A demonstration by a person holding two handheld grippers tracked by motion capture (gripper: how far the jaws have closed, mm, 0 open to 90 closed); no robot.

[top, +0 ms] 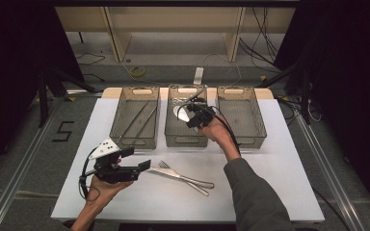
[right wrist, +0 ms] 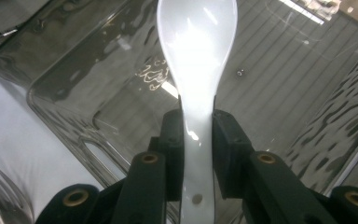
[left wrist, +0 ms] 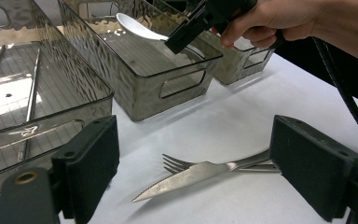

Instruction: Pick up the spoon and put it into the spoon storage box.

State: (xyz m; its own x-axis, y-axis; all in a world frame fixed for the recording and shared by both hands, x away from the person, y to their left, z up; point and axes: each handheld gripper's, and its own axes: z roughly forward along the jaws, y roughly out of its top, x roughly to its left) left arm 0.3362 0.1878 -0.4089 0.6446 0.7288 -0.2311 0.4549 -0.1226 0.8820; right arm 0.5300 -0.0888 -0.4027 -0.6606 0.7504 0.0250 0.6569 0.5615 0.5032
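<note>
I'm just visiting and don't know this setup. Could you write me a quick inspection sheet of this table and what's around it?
Surface: white table top, on a grey floor.
Job's things: white spoon held over the middle bin; fork and knife lie crossed on the table; left bin holds two thin sticks; right bin looks bare.
Clutter: nothing seen.
Grippers: right gripper is shut on the spoon's handle; left gripper is open, jaws wide, near the fork and knife.
Cables: a black cable trails from the right gripper; loose cables lie on the floor behind.
Surroundings: wooden frame behind, black curtains at both sides.
</note>
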